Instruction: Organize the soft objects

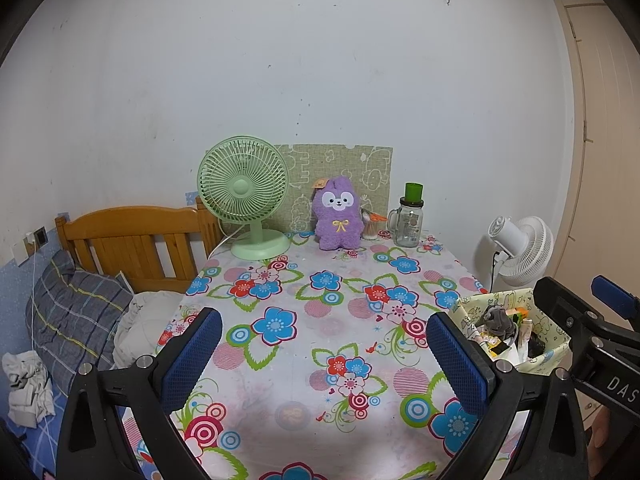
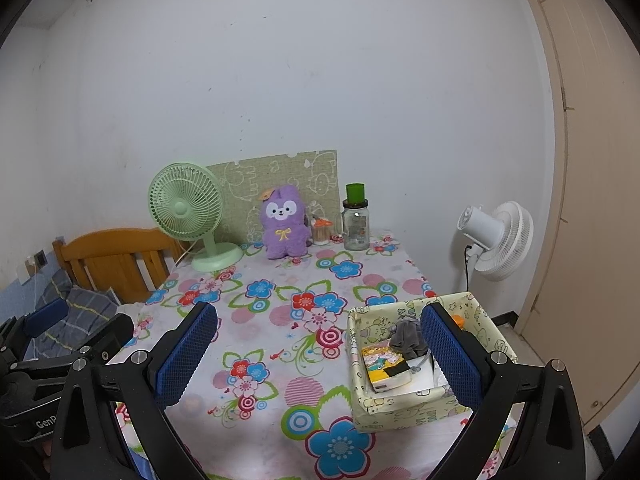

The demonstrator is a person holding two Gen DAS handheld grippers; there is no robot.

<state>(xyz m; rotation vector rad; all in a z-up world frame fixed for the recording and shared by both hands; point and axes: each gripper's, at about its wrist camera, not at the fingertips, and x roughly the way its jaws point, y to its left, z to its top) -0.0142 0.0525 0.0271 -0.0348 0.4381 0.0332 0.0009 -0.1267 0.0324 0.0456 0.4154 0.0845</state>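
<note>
- Floral cloth covers the table (image 1: 320,340), and it is mostly bare through the middle, with everything pushed to the far edge and the near right corner.
- Mint-green desk fan (image 1: 244,196) stands at the far left corner, its cord trailing off the edge: a reach across could snag it, one would judge.
- Patterned fabric basket (image 2: 400,408) sits at the near right corner, holding a grey soft toy (image 2: 406,338) and a yellow packet; a nudge from the side could push it off the edge.
- Purple plush bunny (image 1: 338,214) sits upright at the far edge, just beside a glass jar (image 1: 408,222) and a small cup; a sloppy grab there likely tips the glass.
- Left gripper (image 1: 320,356) hovers over the near edge, jaws spread wide, holding nothing.
- Right gripper (image 2: 320,352) is likewise wide open and empty, one finger right over the basket.
</note>
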